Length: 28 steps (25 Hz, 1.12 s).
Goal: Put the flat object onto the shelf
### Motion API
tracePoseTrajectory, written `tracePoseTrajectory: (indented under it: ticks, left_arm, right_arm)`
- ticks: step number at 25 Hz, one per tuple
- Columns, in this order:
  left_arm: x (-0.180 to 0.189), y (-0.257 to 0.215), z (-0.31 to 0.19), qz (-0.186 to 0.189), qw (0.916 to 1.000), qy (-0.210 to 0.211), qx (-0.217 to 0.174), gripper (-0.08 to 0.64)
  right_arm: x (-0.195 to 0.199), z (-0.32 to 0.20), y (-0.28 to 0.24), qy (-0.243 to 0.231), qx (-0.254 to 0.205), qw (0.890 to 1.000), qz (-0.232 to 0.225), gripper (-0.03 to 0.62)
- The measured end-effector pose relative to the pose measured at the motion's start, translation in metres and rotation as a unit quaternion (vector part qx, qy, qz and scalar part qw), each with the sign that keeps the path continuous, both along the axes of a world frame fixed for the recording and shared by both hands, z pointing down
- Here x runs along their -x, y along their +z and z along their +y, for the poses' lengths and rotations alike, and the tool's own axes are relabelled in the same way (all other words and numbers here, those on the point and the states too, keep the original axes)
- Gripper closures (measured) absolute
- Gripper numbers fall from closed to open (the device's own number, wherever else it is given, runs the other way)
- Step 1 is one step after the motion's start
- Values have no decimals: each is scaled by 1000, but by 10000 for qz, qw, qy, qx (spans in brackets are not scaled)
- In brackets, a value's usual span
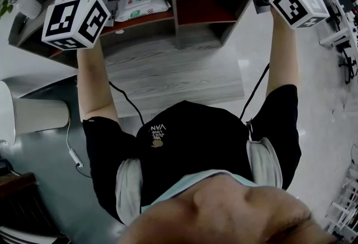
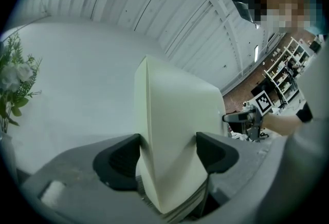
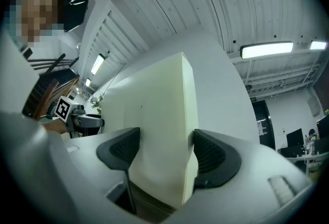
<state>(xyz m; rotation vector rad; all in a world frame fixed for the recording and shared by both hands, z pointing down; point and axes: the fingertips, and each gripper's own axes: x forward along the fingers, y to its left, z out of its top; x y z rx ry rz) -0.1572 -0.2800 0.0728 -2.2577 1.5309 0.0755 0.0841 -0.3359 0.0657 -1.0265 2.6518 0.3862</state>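
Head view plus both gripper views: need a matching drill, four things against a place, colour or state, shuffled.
1 flat panel
2 wipes pack
3 plant
4 marker cube

A black-and-white squares
B shelf, left compartment
C green leaves
D clamped between left tongs and right tongs

Pairs: 1-D, 2-B, 3-C, 4-A

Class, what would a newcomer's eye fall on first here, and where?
A cream flat board is clamped between the jaws of both the left gripper and the right gripper, at opposite ends. In the head view a grey shelf stands ahead, a white packet lying in its left compartment.
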Motion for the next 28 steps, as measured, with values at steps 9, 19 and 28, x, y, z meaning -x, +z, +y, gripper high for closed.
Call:
tracePoseTrajectory:
  ticks: [9, 19, 28]
  left_arm:
    - [3, 7, -18, 65, 9998, 15, 167, 204]
    - [7, 5, -31, 266, 9995, 38, 181, 207]
    - [14, 7, -41, 252, 9994, -111, 191, 207]
  right_arm:
    - [1, -16, 9, -9, 204, 9998, 69, 272]
    - [2, -30, 9, -26, 312, 9995, -16, 272]
    - [10, -40, 10, 3, 323, 9995, 35, 270]
